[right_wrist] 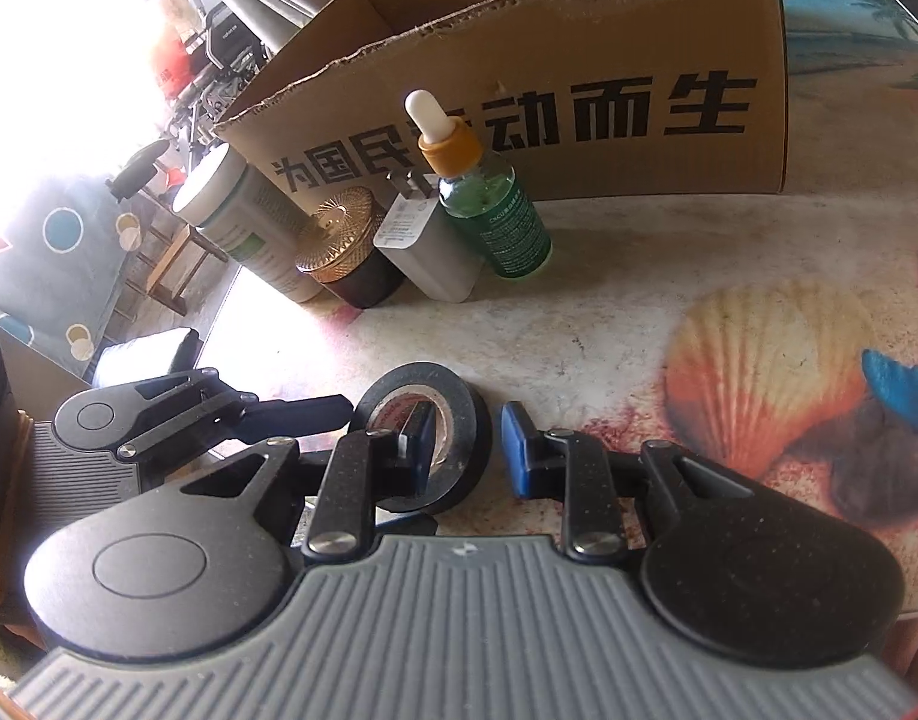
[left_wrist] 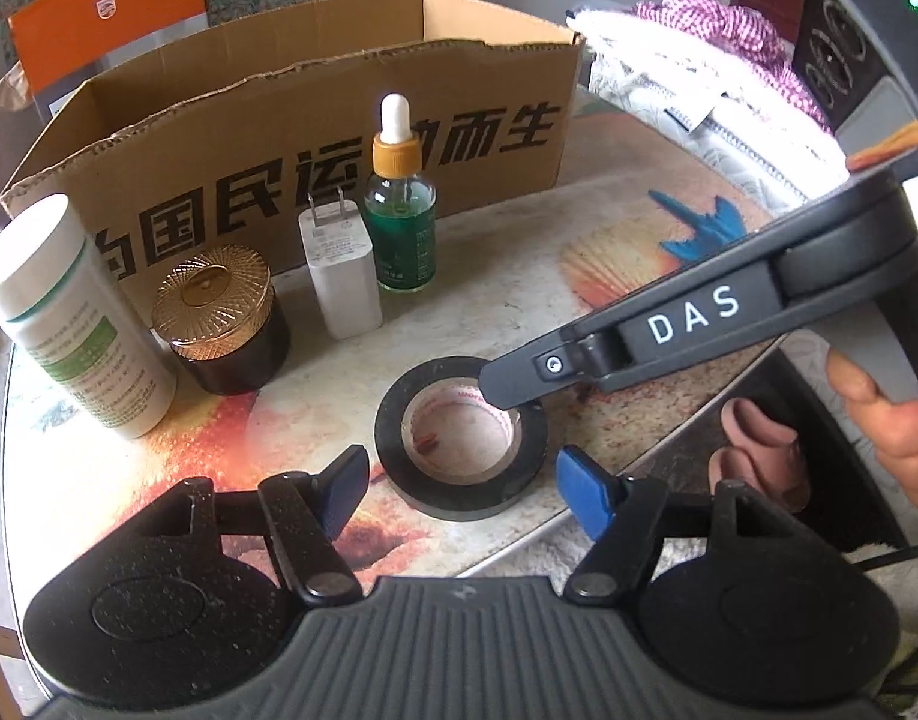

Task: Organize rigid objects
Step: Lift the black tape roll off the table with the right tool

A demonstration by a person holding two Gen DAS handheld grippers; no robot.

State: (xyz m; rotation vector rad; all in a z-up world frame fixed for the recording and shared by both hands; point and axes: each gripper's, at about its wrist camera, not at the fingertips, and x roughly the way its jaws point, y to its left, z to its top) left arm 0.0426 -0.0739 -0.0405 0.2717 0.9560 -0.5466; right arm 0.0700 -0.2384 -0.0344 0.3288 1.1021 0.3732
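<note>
Nearest me, my left gripper (left_wrist: 462, 489) stands released, its blue pads either side of the black roll of electrical tape (left_wrist: 461, 438) without pressing on it. The roll lies flat on the seashell-printed desk (left_wrist: 579, 276), near its front edge. My right gripper (right_wrist: 462, 450) has one finger down inside the roll's cardboard core and the other outside the rim; I cannot tell whether the pads pinch the wall.

Beyond the tape stands a row: a white cylindrical bottle with green label (left_wrist: 69, 312), a dark jar with gold patterned lid (left_wrist: 222, 324), a white plug-in charger (left_wrist: 342, 264) and a green glass dropper bottle with orange collar (left_wrist: 399, 204).

Behind them sits an open brown cardboard box with black characters (left_wrist: 489, 78).
</note>
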